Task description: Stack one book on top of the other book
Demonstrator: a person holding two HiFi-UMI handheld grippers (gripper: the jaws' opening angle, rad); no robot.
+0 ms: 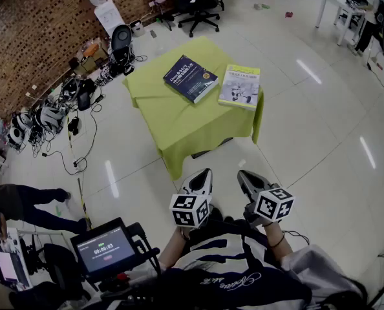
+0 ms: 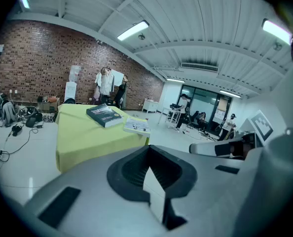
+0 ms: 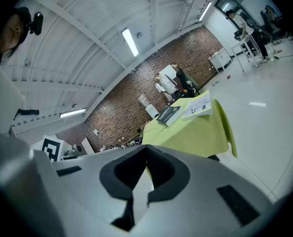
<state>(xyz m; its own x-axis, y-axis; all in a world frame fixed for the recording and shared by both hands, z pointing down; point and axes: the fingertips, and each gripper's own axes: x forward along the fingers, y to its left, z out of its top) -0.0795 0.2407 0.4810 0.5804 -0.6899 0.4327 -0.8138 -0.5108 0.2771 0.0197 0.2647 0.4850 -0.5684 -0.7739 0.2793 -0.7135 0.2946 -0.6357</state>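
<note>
Illegible titles: blue book (image 1: pixel 191 78), pale book (image 1: pixel 240 86)

A large lab-like workroom with office corners is shown, marked by a bare brick wall (image 1: pixel 43 18), a glossy white floor (image 1: pixel 321 128) and a beamed white ceiling hung with strip lights (image 2: pixel 133 30). Gear and loose cables (image 1: pixel 50 118) are heaped on the floor along the wall, while a black office chair (image 1: pixel 198 2) and white desks (image 1: pixel 347 5) are set at the far side. A small worktop (image 1: pixel 185 124) draped in yellow-green cloth is placed in the open middle, and a screen on a stand (image 1: pixel 105 247) is seen close by.
</note>
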